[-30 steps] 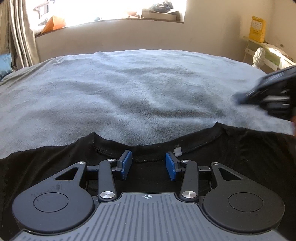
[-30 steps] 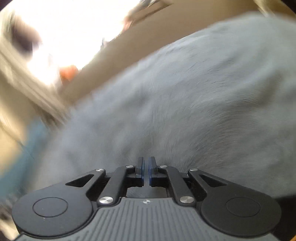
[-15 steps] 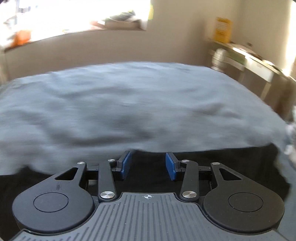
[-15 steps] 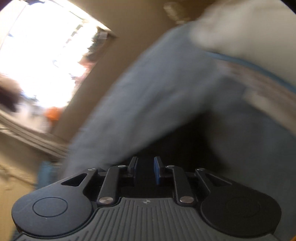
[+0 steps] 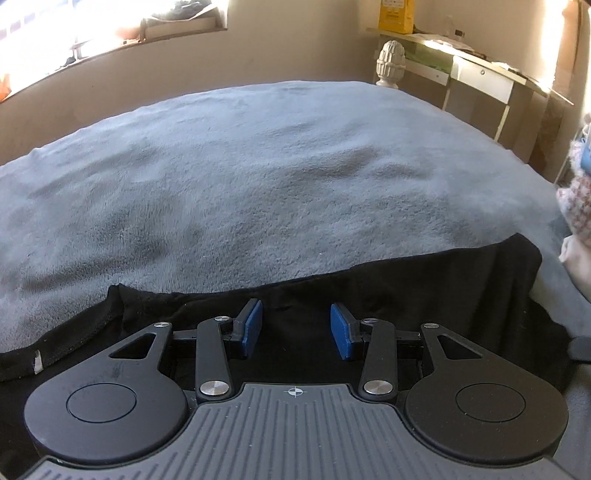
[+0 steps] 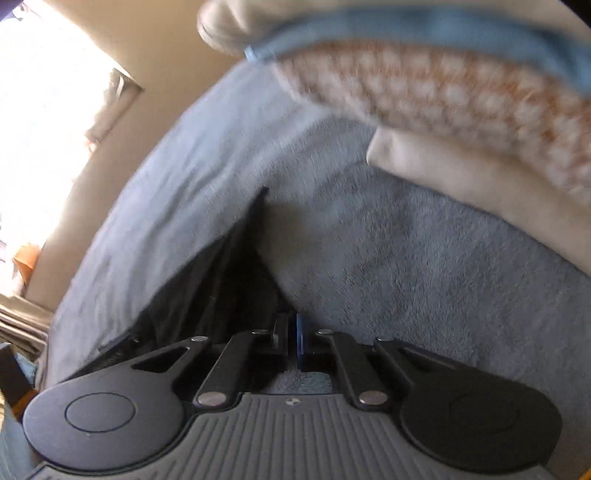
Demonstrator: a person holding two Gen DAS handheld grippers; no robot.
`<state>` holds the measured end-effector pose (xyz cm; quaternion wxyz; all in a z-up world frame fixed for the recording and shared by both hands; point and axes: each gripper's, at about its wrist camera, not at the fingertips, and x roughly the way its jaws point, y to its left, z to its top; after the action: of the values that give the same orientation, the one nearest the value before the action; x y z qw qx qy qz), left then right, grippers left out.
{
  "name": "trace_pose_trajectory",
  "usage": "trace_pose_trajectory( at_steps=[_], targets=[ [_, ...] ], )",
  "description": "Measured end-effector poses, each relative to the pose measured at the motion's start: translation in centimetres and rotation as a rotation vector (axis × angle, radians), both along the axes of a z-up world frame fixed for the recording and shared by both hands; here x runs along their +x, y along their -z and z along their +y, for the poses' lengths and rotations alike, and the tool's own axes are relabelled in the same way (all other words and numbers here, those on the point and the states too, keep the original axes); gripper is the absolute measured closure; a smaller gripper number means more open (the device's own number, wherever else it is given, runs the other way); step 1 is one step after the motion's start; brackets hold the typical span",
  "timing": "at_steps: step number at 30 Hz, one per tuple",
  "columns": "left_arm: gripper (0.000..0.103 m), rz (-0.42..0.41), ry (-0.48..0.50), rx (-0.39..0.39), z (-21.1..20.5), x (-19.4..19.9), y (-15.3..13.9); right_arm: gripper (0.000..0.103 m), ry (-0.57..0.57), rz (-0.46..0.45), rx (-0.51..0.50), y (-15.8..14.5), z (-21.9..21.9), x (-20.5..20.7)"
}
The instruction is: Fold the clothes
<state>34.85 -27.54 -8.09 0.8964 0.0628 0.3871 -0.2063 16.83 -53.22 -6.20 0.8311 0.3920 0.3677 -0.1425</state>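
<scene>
Under left claw [image 5: 295, 329], black garment [image 5: 424, 284] (spread flat)

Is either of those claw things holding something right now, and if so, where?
The right gripper has its fingers shut, seemingly pinching the edge of the black garment. The left gripper is open above that garment, holding nothing.

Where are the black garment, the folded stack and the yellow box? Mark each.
black garment [image 5: 424, 280]: left wrist view, flat upper part.
folded stack [image 6: 443, 99]: right wrist view, patterned layer.
yellow box [image 5: 397, 14]: left wrist view, front face.

Blurred folded pile [image 6: 443, 92]; black garment [image 5: 406, 288] cut off below.
</scene>
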Motion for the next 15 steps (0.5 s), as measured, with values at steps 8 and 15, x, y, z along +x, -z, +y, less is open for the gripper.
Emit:
trace_pose_trajectory(
  at_steps=[8, 15],
  targets=[
    [0.062, -0.019, 0.003, 0.016, -0.6, -0.2, 0.3, 0.101, 0.122, 0.039, 0.042, 1.7, -0.7, -2.5],
    [0.062, -0.073, 0.017, 0.027, -0.5, -0.5, -0.7, 0.101, 0.134, 0.038, 0.042, 2.1, -0.6, -3.4]
  ],
)
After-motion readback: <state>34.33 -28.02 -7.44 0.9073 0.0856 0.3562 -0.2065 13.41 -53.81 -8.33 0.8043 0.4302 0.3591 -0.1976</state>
